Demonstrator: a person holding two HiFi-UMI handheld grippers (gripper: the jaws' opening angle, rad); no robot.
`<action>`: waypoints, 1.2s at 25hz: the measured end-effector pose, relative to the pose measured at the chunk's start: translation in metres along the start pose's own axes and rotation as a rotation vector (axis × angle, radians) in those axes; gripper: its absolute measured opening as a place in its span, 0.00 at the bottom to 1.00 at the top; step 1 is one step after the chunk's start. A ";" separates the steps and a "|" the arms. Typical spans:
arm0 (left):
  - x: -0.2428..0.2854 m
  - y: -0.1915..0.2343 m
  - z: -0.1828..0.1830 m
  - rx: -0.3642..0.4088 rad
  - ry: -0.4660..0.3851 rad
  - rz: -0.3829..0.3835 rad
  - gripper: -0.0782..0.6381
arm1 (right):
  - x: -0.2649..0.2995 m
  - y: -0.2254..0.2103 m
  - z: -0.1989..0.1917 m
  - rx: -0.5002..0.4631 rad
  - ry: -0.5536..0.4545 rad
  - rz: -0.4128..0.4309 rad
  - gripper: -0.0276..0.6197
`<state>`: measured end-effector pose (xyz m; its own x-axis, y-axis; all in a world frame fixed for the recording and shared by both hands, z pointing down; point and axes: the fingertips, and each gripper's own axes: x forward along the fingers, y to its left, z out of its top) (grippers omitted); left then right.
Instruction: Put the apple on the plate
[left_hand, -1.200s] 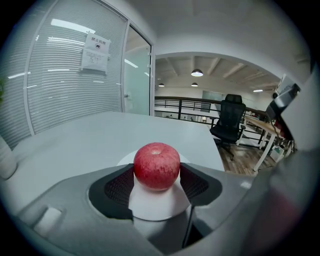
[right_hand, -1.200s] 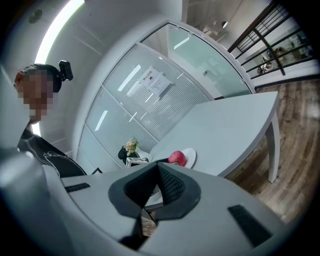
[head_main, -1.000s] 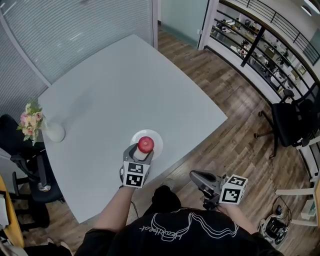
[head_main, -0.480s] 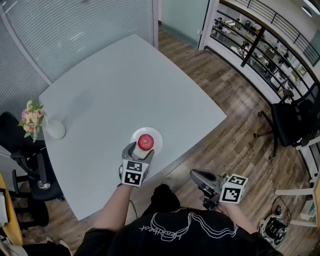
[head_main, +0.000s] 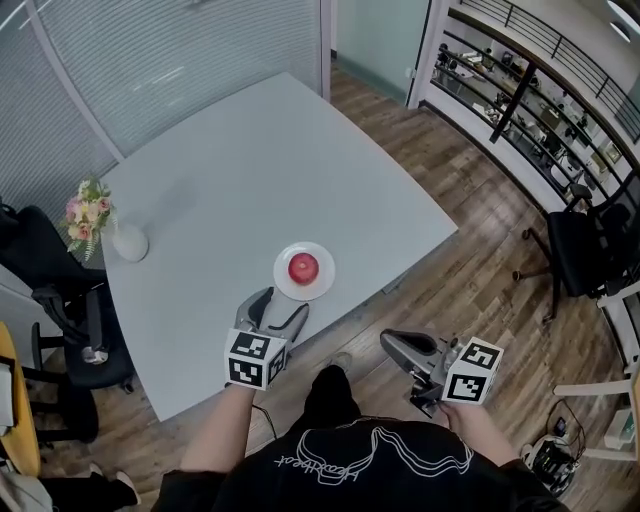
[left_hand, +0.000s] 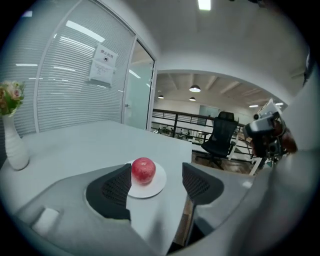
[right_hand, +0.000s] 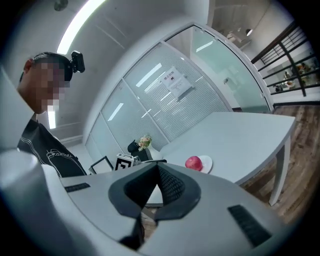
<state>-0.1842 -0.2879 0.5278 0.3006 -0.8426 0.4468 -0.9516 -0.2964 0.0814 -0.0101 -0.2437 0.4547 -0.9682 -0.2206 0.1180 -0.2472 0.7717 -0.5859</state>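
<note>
One apple (head_main: 303, 267) on plate (head_main: 323, 284), beyond left hand-held gripper (head_main: 281, 306); jaws just opened, empty

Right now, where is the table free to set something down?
Bare table runs from the plate with the apple to the far corner and across to the vase. Crowded only near the left claw.

Black shirt (head_main: 350, 465), white line print. Grey left tool (head_main: 281, 308), right tool (head_main: 392, 345): black ribbed pads (left_hand: 116, 187), black-white marker cubes (head_main: 255, 358).

Red apple (head_main: 303, 267) on white plate (head_main: 323, 286)
</note>
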 end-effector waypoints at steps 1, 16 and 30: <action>-0.012 -0.007 0.006 -0.006 -0.023 -0.007 0.56 | -0.001 0.006 0.001 -0.019 -0.003 0.004 0.06; -0.152 -0.151 0.031 -0.133 -0.187 -0.349 0.22 | -0.024 0.101 -0.035 -0.197 0.005 0.106 0.06; -0.192 -0.202 0.010 -0.071 -0.221 -0.414 0.13 | -0.045 0.139 -0.070 -0.228 0.006 0.141 0.06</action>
<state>-0.0491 -0.0710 0.4169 0.6545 -0.7379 0.1645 -0.7487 -0.6025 0.2764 -0.0041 -0.0843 0.4242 -0.9937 -0.0987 0.0531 -0.1118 0.9090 -0.4016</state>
